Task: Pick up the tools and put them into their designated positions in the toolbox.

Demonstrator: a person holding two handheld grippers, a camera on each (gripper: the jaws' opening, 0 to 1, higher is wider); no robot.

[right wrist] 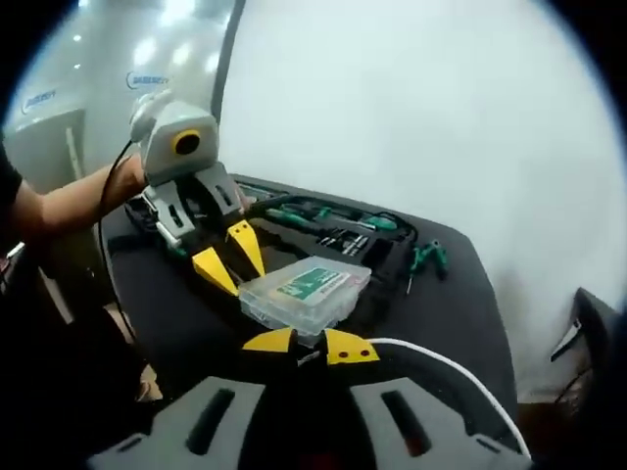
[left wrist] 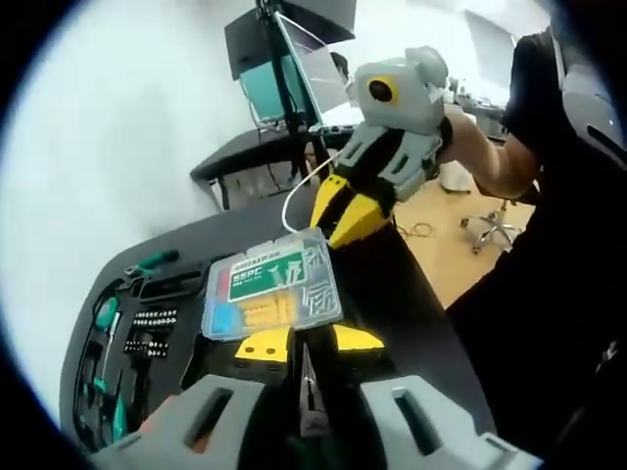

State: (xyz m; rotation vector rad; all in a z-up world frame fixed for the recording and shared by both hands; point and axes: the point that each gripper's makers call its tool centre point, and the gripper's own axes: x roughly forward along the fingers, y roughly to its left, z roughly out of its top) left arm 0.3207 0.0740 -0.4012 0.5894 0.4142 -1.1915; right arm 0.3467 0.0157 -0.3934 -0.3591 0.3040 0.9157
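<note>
In the left gripper view, the left gripper rises from the bottom edge with its yellow tips closed on the near edge of a clear plastic screw assortment box with a green label. A thin pair of pliers-like metal jaws shows between the tips, though I cannot tell what it belongs to. Just beyond the box, at its far corner, the right gripper comes in from the upper right, its yellow tips meeting at that corner. To the left of the left gripper lies the open toolbox, with bit rows and green-handled screwdrivers seated in its black tray.

In the right gripper view, the right gripper has its tips pinching the near edge of the same clear box. Across the box, the left gripper reaches in from the left and grips the opposite side. Behind the box sits the toolbox, and to the right of it a loose green-handled tool lies on the black table.

The box seems to be carried by both grippers toward its slot. To do this well, keep both pinches level so the box doesn't twist, move the two hands together, and line its long side up with the empty recess before lowering.
</note>
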